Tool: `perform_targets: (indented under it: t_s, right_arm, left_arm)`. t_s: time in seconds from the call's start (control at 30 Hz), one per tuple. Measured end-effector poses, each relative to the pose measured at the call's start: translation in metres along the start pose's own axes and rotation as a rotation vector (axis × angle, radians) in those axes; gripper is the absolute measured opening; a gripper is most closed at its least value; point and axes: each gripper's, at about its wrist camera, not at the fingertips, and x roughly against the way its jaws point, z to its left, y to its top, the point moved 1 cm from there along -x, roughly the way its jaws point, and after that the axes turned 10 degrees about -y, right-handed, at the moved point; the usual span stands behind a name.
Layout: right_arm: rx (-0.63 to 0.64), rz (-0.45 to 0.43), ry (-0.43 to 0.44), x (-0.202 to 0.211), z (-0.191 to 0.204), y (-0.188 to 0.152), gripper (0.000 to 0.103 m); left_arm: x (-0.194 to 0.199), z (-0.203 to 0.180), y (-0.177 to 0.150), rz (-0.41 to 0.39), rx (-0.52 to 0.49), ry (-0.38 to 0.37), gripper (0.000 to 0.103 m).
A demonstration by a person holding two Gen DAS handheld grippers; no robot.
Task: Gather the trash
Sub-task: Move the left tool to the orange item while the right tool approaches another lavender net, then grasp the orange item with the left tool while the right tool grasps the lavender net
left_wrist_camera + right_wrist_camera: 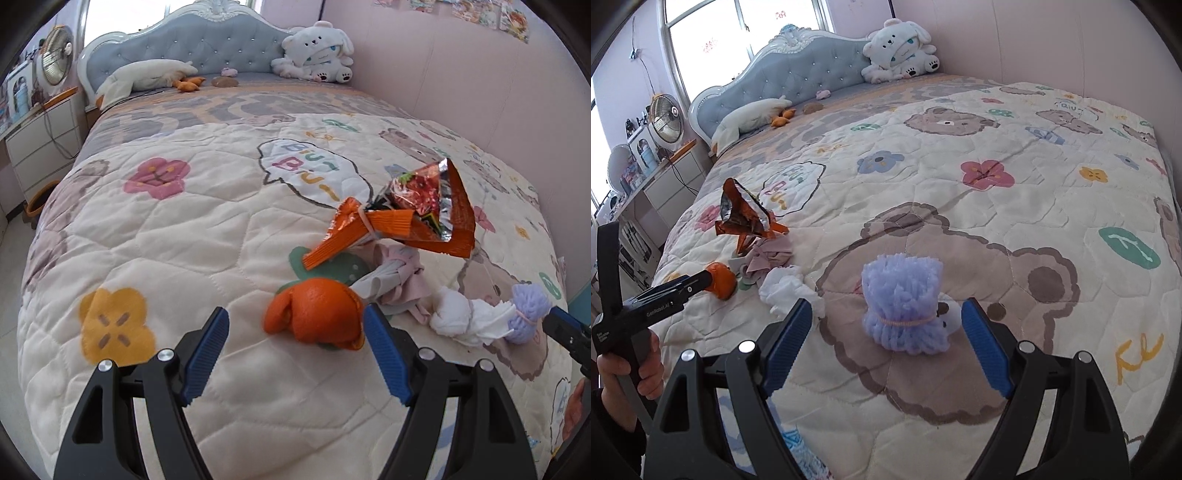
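On the quilt (166,240) in the left wrist view, the left gripper (295,354) hung low with its blue jaws wide apart and nothing between the pads. An orange peel (314,314) lay just beyond the right fingertip, near it but not gripped. Farther off sat an orange foil wrapper (413,214), crumpled and propped up, with a knotted pink cloth (399,277) just in front of it. To the right lay a white tissue wad (458,317) and, touching its far end, a lilac pompom (528,314) tied with a thin band. The tip of the right gripper (565,332) showed at the right edge beside the pompom. A plush toy (317,51) leaned at the headboard (192,44) far back, and a fan (55,55) stood at the far left.

In the right wrist view, the right gripper (886,350) also had its jaws spread, empty. The pompom (905,306) stood upright on the quilt's (1034,166) printed bear, between the two fingers but touched by neither. The tissue wad (783,288) lay left of it, then the pink cloth (768,254), the wrapper (742,214) behind, and the peel (722,282) at the tip of the left gripper (701,278), which a hand (628,365) held at the near left. The plush toy (901,48) sat far back.
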Motion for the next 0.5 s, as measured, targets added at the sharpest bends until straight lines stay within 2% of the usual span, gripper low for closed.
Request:
perform_targets:
  t_s: [0.13,0.27,0.33,0.47,0.5]
  right_arm:
    - [0.024,0.01,-0.015,-0.013,0.009,0.004,0.079]
    - [0.029,0.035,-0.03,-0.025,0.012,0.006,0.071]
    - [0.032,0.05,-0.035,-0.03,0.012,0.007,0.065]
    - [0.015,0.087,-0.037,-0.042,0.011,0.008,0.045]
    - [0.013,0.092,-0.042,-0.044,0.011,0.008,0.044]
  left_arm:
    - [-0.011,-0.003,0.004,0.009,-0.024,0.004,0.072]
    - [-0.016,0.0,0.005,0.007,-0.021,-0.018,0.067]
    - [-0.017,0.001,0.007,0.009,-0.018,-0.043,0.057]
    - [-0.019,-0.005,0.009,-0.008,-0.058,-0.033,0.04]
    - [-0.018,-0.006,0.009,-0.015,-0.065,-0.031,0.034]
